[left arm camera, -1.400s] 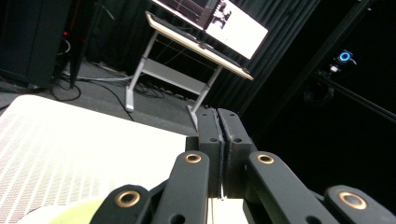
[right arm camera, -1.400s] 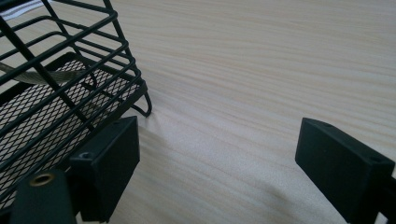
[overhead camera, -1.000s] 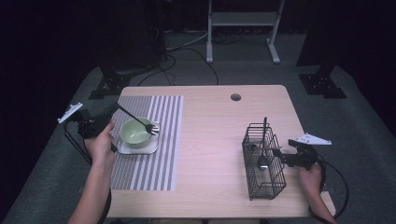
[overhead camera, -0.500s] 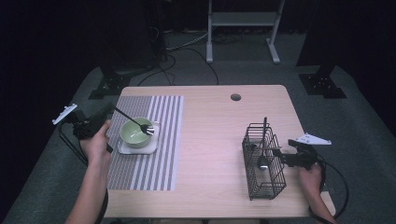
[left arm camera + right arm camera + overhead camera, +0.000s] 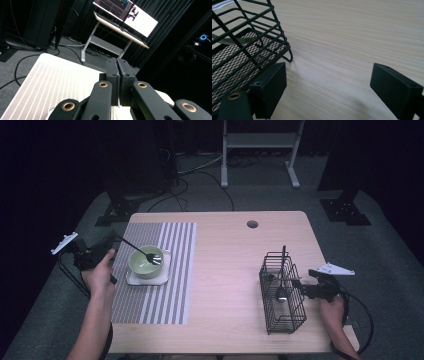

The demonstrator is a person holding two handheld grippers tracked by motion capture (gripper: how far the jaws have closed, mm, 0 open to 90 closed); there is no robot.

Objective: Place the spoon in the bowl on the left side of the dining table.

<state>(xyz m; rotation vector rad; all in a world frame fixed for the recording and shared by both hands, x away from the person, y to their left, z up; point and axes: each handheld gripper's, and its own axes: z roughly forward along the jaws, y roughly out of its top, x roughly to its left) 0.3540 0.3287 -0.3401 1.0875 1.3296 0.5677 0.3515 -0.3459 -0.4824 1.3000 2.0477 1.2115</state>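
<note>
Wooden table (image 5: 225,270), fork (image 5: 140,251) over the green bowl (image 5: 145,262).
My left tongs (image 5: 107,245) pinch the fork's handle; its long end points toward the bowl. My right tongs (image 5: 328,92) gape wide beside the basket (image 5: 282,292).

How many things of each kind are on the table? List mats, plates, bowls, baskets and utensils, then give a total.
Striped placemat: 1
White plate: 1
Green bowl: 1
Wire basket: 1
Utensils: 2, one resting in the bowl and one standing in the basket; any others in the basket are too hard to make out
Total: 6
</note>
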